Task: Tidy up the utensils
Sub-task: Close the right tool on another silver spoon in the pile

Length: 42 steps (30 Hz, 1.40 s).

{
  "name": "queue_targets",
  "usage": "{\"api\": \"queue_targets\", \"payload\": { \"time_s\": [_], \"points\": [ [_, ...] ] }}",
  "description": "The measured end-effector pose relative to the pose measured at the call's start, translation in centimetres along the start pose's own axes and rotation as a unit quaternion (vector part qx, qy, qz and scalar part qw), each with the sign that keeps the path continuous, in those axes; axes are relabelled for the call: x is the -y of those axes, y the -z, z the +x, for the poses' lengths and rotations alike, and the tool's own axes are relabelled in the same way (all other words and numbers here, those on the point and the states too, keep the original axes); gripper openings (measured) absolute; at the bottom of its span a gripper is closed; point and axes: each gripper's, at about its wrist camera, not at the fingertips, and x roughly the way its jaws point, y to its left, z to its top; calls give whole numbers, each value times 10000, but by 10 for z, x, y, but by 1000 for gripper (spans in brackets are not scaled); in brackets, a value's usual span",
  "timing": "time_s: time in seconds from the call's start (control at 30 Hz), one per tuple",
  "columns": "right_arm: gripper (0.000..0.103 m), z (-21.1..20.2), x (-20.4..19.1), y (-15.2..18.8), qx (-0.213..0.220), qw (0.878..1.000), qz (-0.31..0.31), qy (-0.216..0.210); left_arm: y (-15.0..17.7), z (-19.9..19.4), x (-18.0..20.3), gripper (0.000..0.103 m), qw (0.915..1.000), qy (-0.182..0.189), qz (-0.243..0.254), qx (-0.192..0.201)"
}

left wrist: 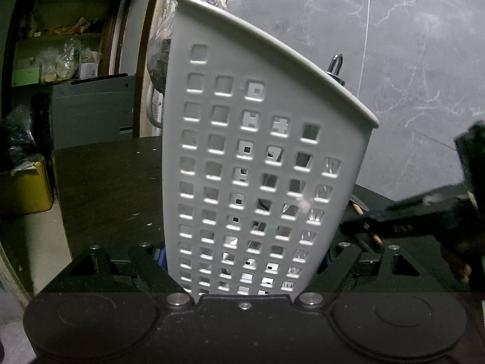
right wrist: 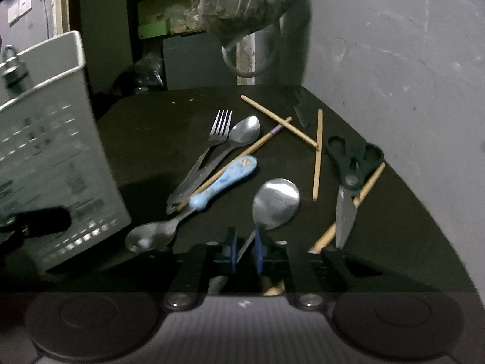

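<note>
Leftmost, the left gripper [left wrist: 245, 268] has its jaws closed on the base of the white caddy [left wrist: 257, 157], tilting it off upright so its open mouth leans toward the loose cutlery; that tilt looks meant to make dropping a utensil in easier. Through the square holes some items show inside already, and a metal loop [left wrist: 336, 64] pokes above the rim, though what it belongs to is hard to tell.

Moving right, the right gripper [right wrist: 245, 253] pinches the handle of a steel spoon [right wrist: 275, 203] between its blue pads [right wrist: 232, 253], bowl pointing away; I judge this spoon is the next piece bound for the caddy, which stands just to its left.

Beyond it the rest lies scattered on the counter [right wrist: 145, 127]: a blue-handled spoon [right wrist: 194, 203] crossing a fork [right wrist: 209, 148] and a second spoon [right wrist: 233, 142], several chopsticks [right wrist: 316, 157] lying at angles, and black-handled scissors [right wrist: 348, 179] farthest right, resting over another chopstick. These remain unsorted, so the task seems in its early part.

The counter is dark, nearly black, with a rounded edge, set against a grey marbled wall [left wrist: 409, 45]. A plastic bag [right wrist: 251, 3] hangs above its far side, and cluttered shelves [left wrist: 60, 30] fill the dim room behind.
</note>
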Motion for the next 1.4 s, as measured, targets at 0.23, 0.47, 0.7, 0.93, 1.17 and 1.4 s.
{"api": "queue_targets", "payload": {
  "time_s": [0.23,0.47,0.7,0.93,1.17,1.4],
  "points": [
    [27,-27,-20,14,-244,9987,107,-428,0,0,-1,84,10000,2,-2,5],
    [79,-24,-10,-7,105,9993,-71,-352,0,0,-1,84,10000,-8,9,0],
    [61,17,11,-25,-176,9975,-465,-503,0,0,-1,84,10000,-7,11,-7],
    [49,26,13,-25,-108,9964,-462,-703,0,0,0,84,10000,-1,15,-18],
    [18,18,8,-21,-84,9948,-474,-892,0,-1,0,84,10000,-1,13,-15],
    [17,-1,4,-9,-208,9939,-494,-962,0,-1,0,84,10000,8,9,-12]
  ]
}}
